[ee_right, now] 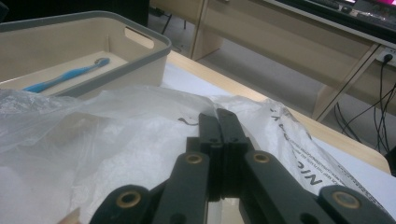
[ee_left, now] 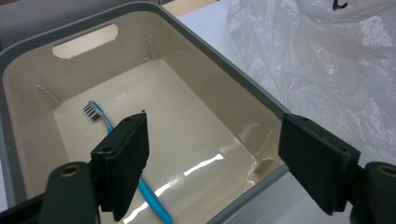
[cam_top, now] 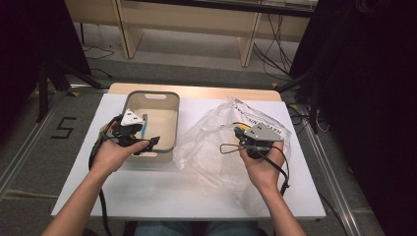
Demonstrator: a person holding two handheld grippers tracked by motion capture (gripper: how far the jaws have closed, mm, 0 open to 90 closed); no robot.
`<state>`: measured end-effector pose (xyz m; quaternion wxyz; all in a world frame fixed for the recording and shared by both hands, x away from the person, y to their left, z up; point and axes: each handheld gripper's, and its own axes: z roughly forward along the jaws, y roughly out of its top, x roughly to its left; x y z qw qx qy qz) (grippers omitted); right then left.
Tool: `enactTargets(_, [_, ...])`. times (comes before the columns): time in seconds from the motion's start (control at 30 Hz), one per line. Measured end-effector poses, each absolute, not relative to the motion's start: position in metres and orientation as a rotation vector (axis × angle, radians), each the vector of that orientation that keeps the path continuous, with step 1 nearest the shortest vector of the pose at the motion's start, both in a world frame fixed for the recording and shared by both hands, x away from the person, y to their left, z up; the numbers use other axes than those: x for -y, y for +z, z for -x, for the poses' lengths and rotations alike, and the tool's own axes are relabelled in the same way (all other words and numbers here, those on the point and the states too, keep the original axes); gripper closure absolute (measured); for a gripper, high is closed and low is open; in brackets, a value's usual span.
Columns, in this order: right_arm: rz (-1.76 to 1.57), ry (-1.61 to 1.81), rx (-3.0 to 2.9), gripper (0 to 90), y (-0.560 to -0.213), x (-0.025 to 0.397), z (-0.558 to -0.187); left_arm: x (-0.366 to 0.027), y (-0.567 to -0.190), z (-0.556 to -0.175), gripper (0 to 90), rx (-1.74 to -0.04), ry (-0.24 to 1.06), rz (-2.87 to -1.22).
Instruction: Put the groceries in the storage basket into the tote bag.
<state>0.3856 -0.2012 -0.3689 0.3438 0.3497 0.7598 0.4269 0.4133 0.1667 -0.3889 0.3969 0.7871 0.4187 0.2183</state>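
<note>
Left tool (ee_left: 212,163) we hold wide open over the bin (ee_left: 32,51), where the blue toothbrush (ee_left: 122,154) lies on the floor. Right tool (ee_right: 218,122) we hold pressed shut, nothing visibly between its jaws, above the clear plastic bag (cam_top: 211,142) on the bench (cam_top: 162,191).

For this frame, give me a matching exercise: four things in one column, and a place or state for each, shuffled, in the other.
Things:
1. toothbrush
2. left tool
3. right tool
4. plastic bag

Places or states:
A. jaws pressed together over the plastic bag
B. crumpled on the table to the right of the bin
C. lying on the floor of the bin
D. jaws wide apart above the bin, holding nothing

Pairs: 1-C, 2-D, 3-A, 4-B
</note>
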Motion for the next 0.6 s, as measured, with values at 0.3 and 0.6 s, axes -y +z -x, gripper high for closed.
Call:
enactTargets(0.3, [-0.920, 1.113, -1.971, 90.0, -0.367, 0.203, -0.386, -0.167, -0.392, -0.419, 25.7, -1.066, 0.528, -2.009])
enactTargets(0.6, [-0.917, 1.113, -1.981, 90.0, -0.370, 0.204, -0.386, -0.167, -0.393, -0.443, 28.2, -1.143, 0.504, -2.047])
